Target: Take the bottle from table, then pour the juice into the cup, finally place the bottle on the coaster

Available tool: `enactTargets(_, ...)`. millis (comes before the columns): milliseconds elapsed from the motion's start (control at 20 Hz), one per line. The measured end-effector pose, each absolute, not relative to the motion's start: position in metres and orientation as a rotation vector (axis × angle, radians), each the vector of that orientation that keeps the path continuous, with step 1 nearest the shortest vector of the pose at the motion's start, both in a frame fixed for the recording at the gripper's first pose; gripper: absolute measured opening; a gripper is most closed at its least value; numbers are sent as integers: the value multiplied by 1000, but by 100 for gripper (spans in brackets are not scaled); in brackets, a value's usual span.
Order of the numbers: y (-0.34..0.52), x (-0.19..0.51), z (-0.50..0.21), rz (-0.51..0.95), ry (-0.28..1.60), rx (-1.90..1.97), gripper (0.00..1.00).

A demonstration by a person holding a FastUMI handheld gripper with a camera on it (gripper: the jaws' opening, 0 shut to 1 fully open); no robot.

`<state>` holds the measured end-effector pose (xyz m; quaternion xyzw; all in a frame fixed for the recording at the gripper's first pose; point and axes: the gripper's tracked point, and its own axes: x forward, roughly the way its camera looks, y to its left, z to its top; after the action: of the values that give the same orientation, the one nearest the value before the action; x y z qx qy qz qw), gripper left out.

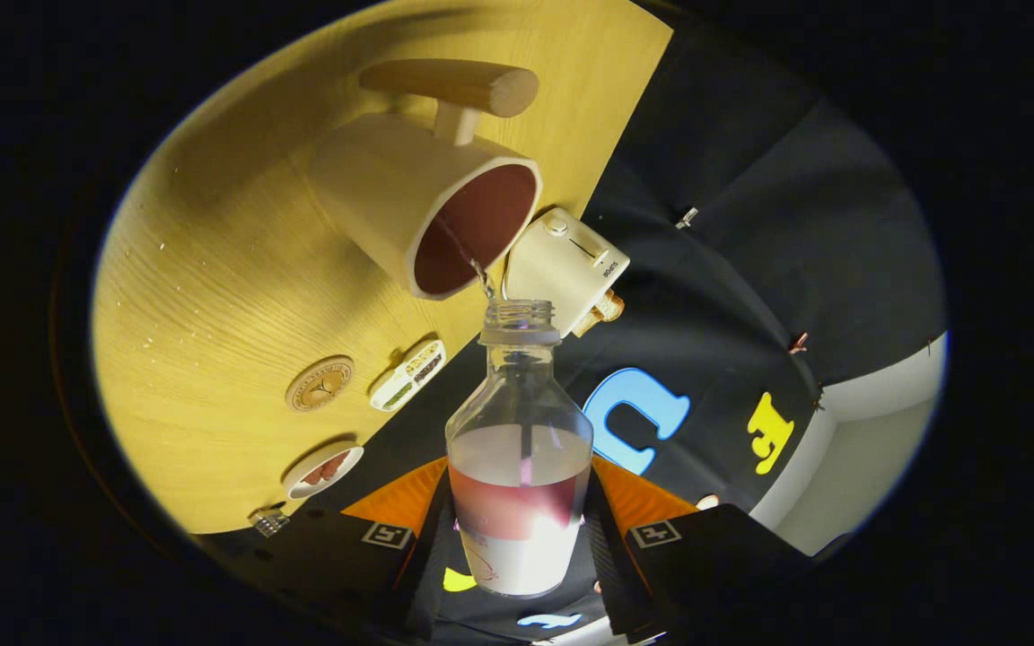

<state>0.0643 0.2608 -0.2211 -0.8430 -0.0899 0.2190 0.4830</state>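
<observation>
bottle sits clamped between the gripper's two fingers, uncapped and tipped hard toward the cup on the wooden table, its mouth just beside the cup's rim with a thin thread of liquid crossing over. lifting looks done and pouring is underway; juice remains in the bottle. the round coaster lies bare beyond the fingers, so placing is left.

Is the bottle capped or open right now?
Open. The bottle, held between the tongs, has a bare threaded neck with no cap, and a thin stream runs from its mouth into the cup.
</observation>
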Motion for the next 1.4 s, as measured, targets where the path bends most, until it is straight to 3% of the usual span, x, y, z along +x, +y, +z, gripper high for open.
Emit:
enactTargets(650, 297, 64, -204, 561, -547, -2243, 72)
enactTargets(1200, 296, 61, -210, 580, -520, -2224, 72)
enactTargets(1400, 288, 60, -217, 582, -427, -2126, 72)
